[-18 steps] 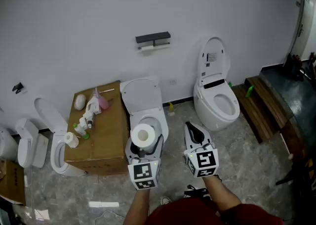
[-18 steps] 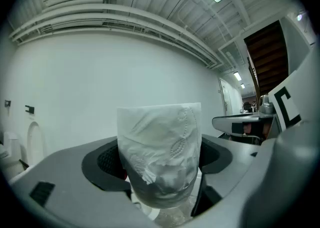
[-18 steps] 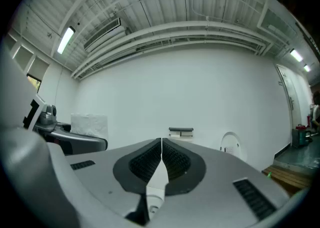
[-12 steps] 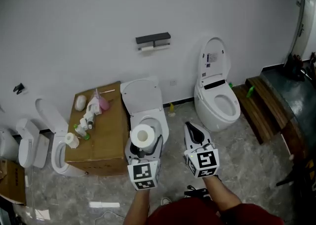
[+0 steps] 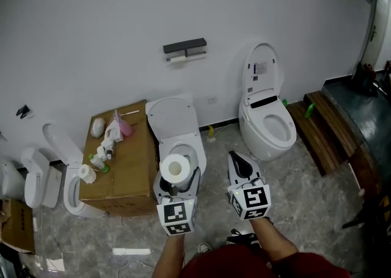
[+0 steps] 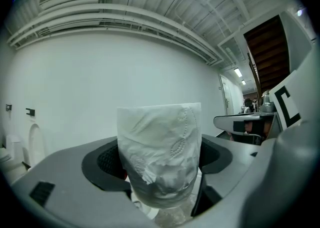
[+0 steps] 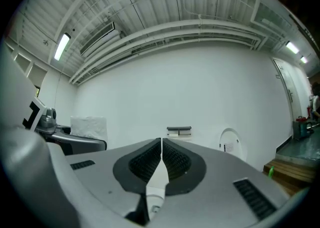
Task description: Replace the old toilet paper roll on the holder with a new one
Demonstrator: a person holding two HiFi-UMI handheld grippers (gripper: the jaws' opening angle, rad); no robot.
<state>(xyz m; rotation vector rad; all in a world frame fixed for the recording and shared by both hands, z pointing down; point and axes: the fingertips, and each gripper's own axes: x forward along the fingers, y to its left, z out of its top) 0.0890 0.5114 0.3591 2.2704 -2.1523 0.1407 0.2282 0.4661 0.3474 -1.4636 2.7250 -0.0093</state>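
My left gripper (image 5: 177, 173) is shut on a full white toilet paper roll (image 5: 176, 167), held upright with its core facing up; the same roll (image 6: 160, 152) fills the middle of the left gripper view between the two dark pads. My right gripper (image 5: 239, 159) hangs beside it, shut and empty, its pads meeting (image 7: 161, 159). On the far white wall is the dark holder (image 5: 184, 46) with a thin white roll (image 5: 186, 57) under it; that holder (image 7: 179, 131) also shows straight ahead in the right gripper view. Both grippers are well short of the wall.
An open white toilet (image 5: 176, 133) stands right below the holder, another toilet (image 5: 266, 112) to its right. A cardboard box (image 5: 119, 160) with bottles and a small paper roll (image 5: 88, 173) is on the left. A dark wooden step (image 5: 327, 130) lies at the right.
The holder and toilets have shifted slightly up and left in the head view. Both grippers keep their places, the roll still held.
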